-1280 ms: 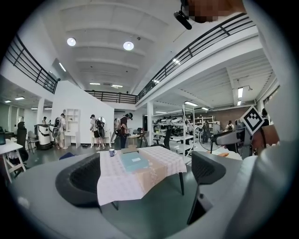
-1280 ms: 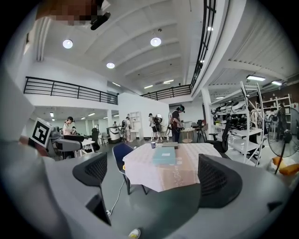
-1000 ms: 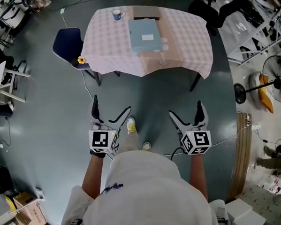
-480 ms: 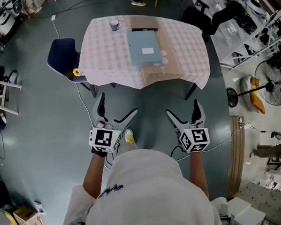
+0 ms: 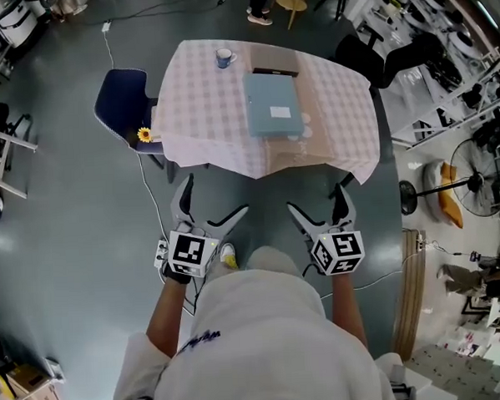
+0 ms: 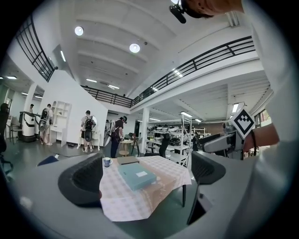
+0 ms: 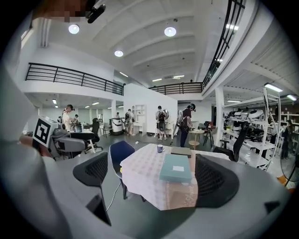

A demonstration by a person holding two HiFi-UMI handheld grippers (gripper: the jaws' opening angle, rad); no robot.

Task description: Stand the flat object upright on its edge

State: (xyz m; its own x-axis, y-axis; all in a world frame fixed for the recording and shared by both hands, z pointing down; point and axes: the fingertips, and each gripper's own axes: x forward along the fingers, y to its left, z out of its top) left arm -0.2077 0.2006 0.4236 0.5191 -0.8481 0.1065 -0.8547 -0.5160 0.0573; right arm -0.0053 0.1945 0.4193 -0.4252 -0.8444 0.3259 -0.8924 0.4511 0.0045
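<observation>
one blue box (image 5: pixel 273 104), one mug (image 5: pixel 224 57); left gripper (image 5: pixel 216 195), right gripper (image 5: pixel 316 198) both gaping

Checked cloth on table (image 5: pixel 204 114), matt pale-blue box (image 5: pixel 272 104), glossy floor (image 5: pixel 75 212)

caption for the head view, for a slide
Person facing table with flat blue box, left gripper and right gripper open

Your head camera looks steeply down past your shoulders at the floor, with the table (image 5: pixel 203 97) well ahead near the frame's top. The cameras on your left gripper (image 5: pixel 214 197) and right gripper (image 5: pixel 317 198) look level along their jaws toward that same distant table. All three views share it and the blue box (image 5: pixel 273 105) on it.
</observation>
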